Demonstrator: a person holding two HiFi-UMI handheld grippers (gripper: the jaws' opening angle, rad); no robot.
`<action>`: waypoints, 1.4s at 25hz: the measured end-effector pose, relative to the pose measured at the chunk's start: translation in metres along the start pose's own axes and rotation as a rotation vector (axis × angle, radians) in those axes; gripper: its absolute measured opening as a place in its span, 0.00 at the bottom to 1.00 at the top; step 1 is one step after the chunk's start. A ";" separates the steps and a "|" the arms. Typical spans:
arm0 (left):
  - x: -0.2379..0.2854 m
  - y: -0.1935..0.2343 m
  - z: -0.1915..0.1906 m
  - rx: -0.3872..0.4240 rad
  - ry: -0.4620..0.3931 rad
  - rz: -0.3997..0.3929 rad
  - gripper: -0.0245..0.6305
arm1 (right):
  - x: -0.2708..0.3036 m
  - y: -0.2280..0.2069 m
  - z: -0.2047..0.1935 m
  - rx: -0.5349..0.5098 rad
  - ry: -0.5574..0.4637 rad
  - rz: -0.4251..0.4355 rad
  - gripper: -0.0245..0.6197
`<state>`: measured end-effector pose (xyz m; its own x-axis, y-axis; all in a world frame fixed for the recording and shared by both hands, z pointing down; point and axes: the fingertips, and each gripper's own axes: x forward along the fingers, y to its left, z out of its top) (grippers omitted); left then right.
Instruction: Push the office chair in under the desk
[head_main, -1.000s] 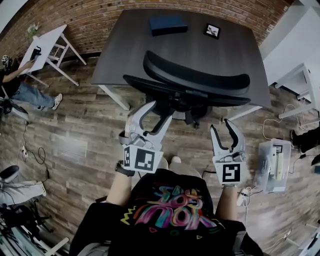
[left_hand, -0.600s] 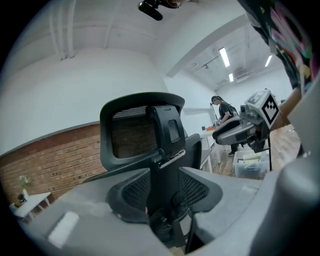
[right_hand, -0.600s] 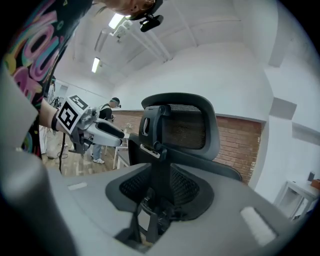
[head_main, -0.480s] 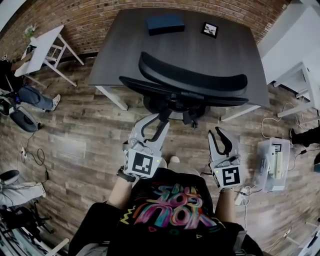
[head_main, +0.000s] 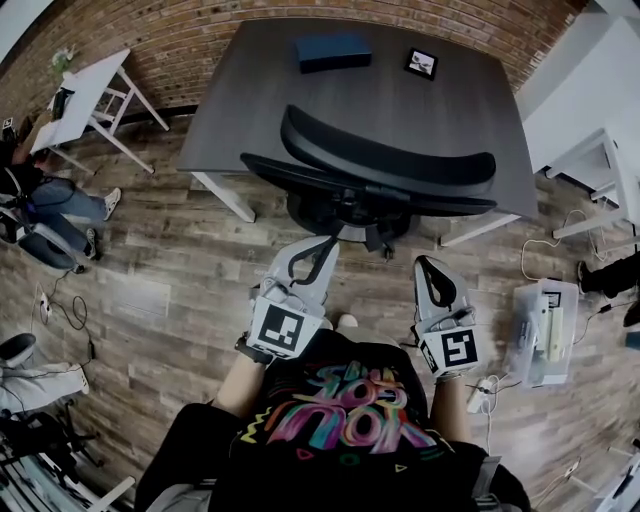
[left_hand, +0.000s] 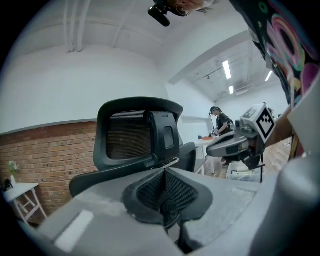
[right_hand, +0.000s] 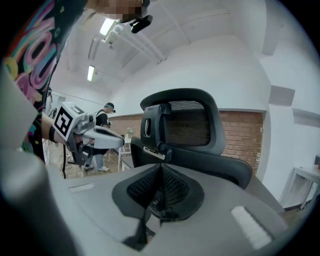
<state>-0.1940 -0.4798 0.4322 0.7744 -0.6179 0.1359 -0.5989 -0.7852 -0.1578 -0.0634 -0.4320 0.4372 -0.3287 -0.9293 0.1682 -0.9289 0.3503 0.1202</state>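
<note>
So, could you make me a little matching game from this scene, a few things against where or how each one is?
1 office chair
2 dark blue box
3 left tool
4 white table

A on the desk
B shut, empty
C beside the brick wall
D at the desk's near edge

Pairs: 1-D, 2-A, 3-B, 4-C

Office chair (head_main: 390, 170): black, mesh-weave headrest; desk (head_main: 250, 90): dark grey-brown top bearing a navy blue box (head_main: 333, 50). Left gripper (head_main: 328, 242) and right gripper (head_main: 428, 263): pale grey, with black-and-white square markers. Floor (head_main: 170, 260): grey-brown wood planks; wall (head_main: 200, 30): red-brown brick; shirt (head_main: 340, 420): black, multicoloured scribble print.
</note>
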 end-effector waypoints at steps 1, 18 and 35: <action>0.000 -0.001 0.002 0.000 -0.006 -0.008 0.04 | 0.000 -0.002 0.003 0.029 -0.016 -0.002 0.04; -0.004 0.007 0.006 -0.010 -0.005 0.012 0.04 | -0.005 -0.011 0.005 0.128 -0.047 -0.021 0.04; -0.003 0.001 0.005 -0.015 -0.012 0.010 0.04 | -0.014 -0.004 0.009 0.114 -0.057 0.012 0.04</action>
<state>-0.1960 -0.4788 0.4269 0.7704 -0.6256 0.1228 -0.6098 -0.7793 -0.1444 -0.0570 -0.4215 0.4254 -0.3456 -0.9316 0.1129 -0.9373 0.3484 0.0058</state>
